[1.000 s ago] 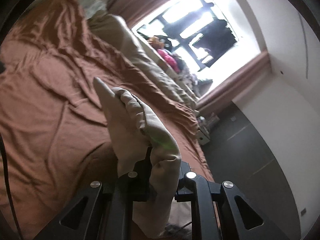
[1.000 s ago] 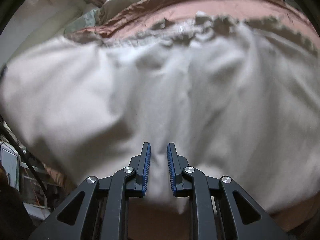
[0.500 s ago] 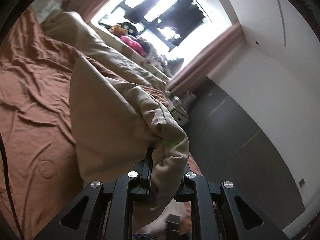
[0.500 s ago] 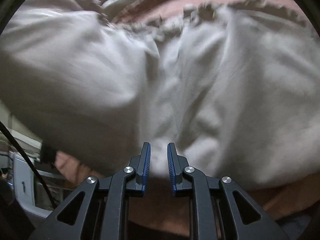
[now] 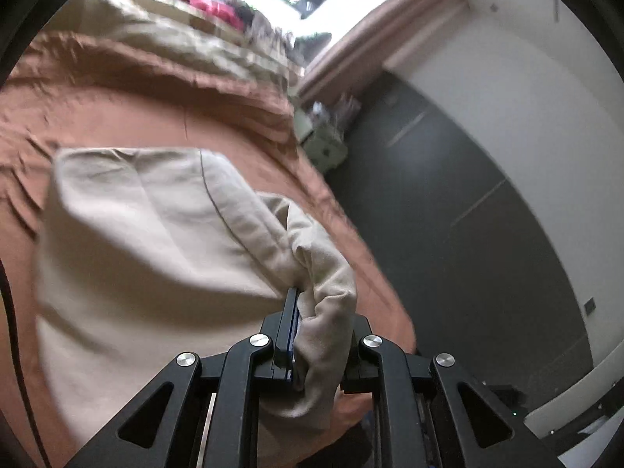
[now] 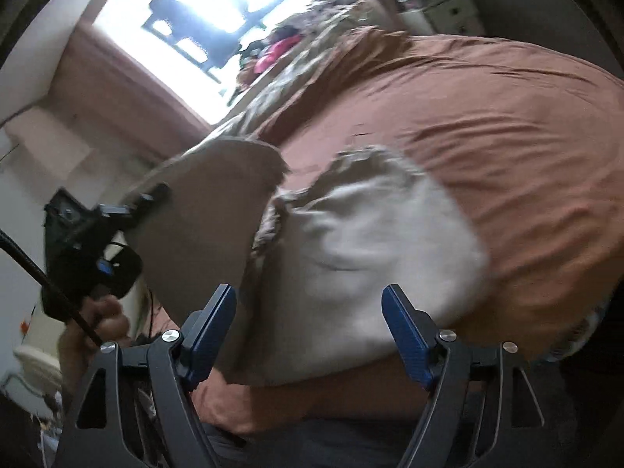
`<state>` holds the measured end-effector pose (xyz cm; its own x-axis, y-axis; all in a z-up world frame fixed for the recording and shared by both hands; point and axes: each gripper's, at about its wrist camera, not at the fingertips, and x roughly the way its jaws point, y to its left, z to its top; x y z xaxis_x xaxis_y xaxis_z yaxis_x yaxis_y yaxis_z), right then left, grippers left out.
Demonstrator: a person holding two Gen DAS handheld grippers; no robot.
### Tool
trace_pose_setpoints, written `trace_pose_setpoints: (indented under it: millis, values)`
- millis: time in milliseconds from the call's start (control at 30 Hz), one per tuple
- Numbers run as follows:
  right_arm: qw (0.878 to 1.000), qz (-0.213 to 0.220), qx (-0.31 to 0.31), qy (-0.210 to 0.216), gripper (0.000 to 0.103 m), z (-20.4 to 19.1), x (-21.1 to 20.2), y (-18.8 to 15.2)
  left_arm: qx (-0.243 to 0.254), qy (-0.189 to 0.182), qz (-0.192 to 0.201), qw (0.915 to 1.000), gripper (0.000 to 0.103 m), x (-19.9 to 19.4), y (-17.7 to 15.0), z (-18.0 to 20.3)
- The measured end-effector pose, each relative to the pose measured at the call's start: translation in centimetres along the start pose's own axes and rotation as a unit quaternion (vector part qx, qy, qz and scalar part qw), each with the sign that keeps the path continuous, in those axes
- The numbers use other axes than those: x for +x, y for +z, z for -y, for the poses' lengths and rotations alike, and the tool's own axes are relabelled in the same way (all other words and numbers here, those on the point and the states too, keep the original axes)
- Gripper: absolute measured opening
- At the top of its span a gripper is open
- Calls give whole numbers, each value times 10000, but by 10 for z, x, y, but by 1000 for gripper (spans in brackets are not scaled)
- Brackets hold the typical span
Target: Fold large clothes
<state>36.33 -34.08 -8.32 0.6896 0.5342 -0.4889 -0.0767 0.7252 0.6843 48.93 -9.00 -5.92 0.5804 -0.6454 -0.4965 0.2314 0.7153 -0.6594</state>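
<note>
— Beige garment (image 5: 148, 241): where does it lie?

— On the rust-brown bed cover (image 5: 117, 113), toward the bed's near edge. In the right wrist view it (image 6: 362, 257) spreads pale over the cover, its ruffled far end bunched up, its near side reaching the edge of the bed. One side of it is lifted off the bed and stands up as a flap.

— What holds that flap?

— The left gripper (image 5: 312, 335). Its jaws are pressed together on a thick roll of the cloth, which drapes over the right-hand finger and hides most of it. The tool points somewhat downward across the bed.

— Can the hand be seen?

— Yes, in the right wrist view: the left hand (image 6: 93, 323) is wrapped round the handle below the tool, with a dark cable (image 6: 43, 277) crossing it.

— And the other tool?

— The right gripper (image 6: 310, 331) hovers above the garment's near end, tilted down. Its blue-padded jaws are opening, well apart, with nothing pinched between them; the cloth lies beyond them.

— What is beyond the bed?

— A bright window (image 6: 218, 11) past the far edge, with blurred clutter below it.
</note>
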Motion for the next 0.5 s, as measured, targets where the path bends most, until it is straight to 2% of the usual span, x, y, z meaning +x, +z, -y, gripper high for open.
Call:
trace_pose_setpoints:
  millis: [100, 200, 333, 500]
  values:
    - [9992, -62, 360, -166, 76, 34, -7, -12, -166, 102, -532, 9984, 15, 47, -22, -3]
    - [9981, -116, 541, -269, 76, 52, -8, -15, -93, 201, -795, 9966, 15, 72, -40, 3]
    - [9971, -159, 685, -297, 76, 67, -14, -12, 25, 211, -902, 9957, 15, 84, -51, 14]
    - [9969, -64, 740, -272, 76, 69, -26, -9, 161, 101, -1042, 9944, 15, 103, -52, 26]
